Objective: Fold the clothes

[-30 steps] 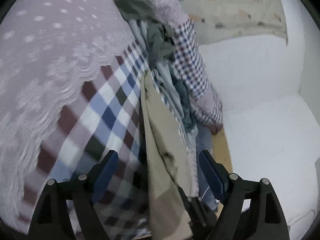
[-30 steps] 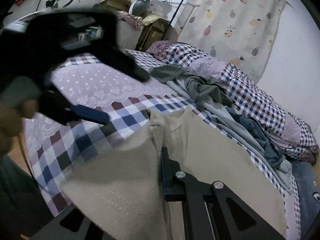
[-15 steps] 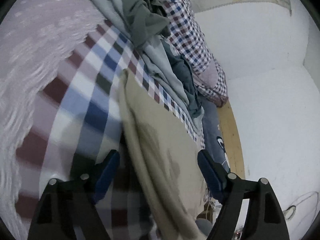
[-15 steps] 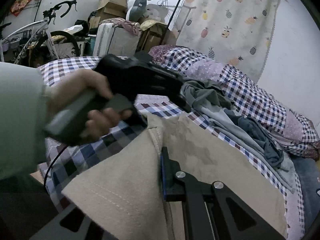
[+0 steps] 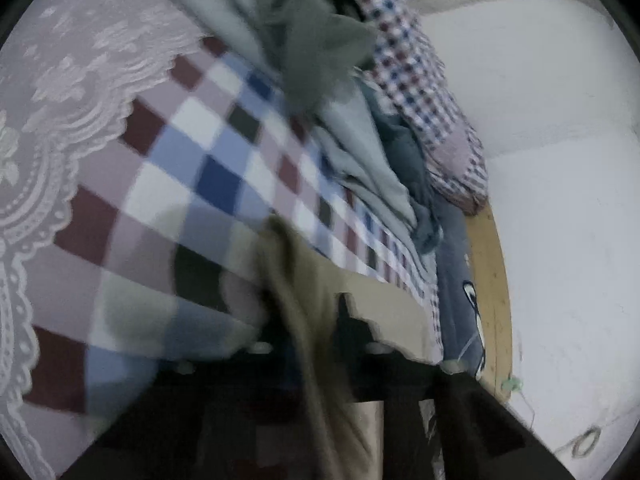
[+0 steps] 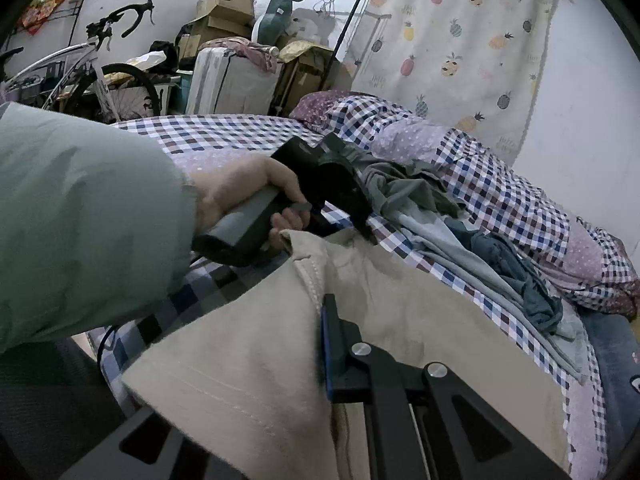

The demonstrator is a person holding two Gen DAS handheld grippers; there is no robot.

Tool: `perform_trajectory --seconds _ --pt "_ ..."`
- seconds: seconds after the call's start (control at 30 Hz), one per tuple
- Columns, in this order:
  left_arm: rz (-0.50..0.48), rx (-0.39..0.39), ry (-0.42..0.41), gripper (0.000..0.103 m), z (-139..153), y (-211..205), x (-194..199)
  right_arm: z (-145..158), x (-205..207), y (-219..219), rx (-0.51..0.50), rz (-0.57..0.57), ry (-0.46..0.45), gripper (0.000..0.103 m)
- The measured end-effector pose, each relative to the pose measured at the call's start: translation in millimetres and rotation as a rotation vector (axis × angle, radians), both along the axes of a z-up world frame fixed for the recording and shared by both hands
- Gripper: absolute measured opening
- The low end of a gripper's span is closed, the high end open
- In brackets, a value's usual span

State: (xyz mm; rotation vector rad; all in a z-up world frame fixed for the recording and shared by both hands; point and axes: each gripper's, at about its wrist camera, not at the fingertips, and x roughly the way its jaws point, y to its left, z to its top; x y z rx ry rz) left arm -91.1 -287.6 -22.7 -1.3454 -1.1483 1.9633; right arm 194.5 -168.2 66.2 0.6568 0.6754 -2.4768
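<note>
The left gripper (image 5: 312,340) has dropped and closed onto one beige cotton garment (image 6: 400,320), bottom centre. The right gripper (image 6: 316,344) pinches the same garment, lower frame, over the checked bedspread (image 5: 192,168).

A white-framed bicycle (image 6: 96,76), stacked brown cardboard boxes (image 6: 224,12) and a cream pineapple-printed curtain (image 6: 460,44) are seen behind the checked bedsheet (image 6: 216,136).
</note>
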Motion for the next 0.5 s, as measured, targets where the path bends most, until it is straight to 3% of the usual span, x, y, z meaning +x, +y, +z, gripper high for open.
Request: perform_trajectory --seconds 0.17,0.3,0.5 --pt "0.024 -0.022 0.045 0.009 15.0 -6.2 9.0 -6.1 3.5 -6.9 0.005 0.001 -0.007 0.003" --pt "0.053 0.043 0.087 0.008 31.9 -24.0 18.4 -8.5 9.7 -19.2 -0.009 0.029 -0.024 0.003" --pt "0.131 0.115 0.272 0.008 104.8 -68.8 54.9 23.9 29.8 -46.4 -0.137 0.129 0.000 0.003"
